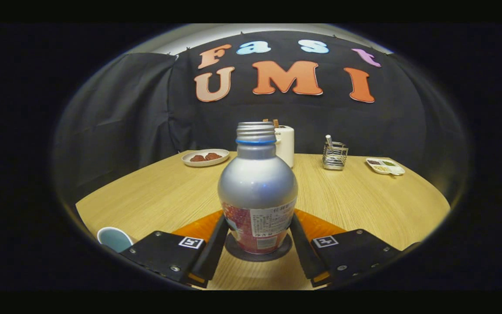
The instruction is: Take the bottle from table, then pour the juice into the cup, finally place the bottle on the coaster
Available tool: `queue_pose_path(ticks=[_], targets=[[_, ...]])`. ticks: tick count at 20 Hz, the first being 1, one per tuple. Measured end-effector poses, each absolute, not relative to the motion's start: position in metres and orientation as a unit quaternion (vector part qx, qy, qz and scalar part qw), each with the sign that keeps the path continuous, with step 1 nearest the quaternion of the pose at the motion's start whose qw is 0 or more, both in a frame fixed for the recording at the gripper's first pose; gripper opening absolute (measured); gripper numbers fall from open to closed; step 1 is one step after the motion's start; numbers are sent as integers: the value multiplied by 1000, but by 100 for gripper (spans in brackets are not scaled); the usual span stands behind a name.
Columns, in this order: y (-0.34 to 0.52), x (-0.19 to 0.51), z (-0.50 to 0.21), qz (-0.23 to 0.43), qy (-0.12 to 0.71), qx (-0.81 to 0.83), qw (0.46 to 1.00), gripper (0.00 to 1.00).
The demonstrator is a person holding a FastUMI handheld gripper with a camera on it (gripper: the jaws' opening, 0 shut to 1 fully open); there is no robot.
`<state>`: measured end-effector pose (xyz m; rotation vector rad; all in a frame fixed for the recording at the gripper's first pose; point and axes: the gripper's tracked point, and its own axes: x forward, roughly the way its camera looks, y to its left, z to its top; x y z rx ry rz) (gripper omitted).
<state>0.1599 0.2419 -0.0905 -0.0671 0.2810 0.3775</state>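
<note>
A silver bottle point(257, 187) with a red and white label and no cap stands upright on a dark round coaster point(257, 256) on the wooden table point(364, 205). My gripper point(259, 220) holds it low on the label, one finger against each side. A light blue cup point(114, 239) sits on the table to the left, just outside the left finger; its inside is hidden from here.
Beyond the bottle stand a white canister point(286, 146), a white plate with brown food point(205, 157) to its left, a wire holder point(334, 156) to its right, and a small divided dish point(385, 166) near the table's far right edge.
</note>
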Motion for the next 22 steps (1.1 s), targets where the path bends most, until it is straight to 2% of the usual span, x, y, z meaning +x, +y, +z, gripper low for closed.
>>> queue_pose_path(ticks=[5,9,11,14,22], targets=[[241,157,-89,188,132,-34,973,76],[243,154,-94,182,139,-39,973,80],[243,149,-97,180,141,-44,972,84],[243,146,-100,178,142,-47,973,98],[217,119,-69,164,120,-32,979,98]])
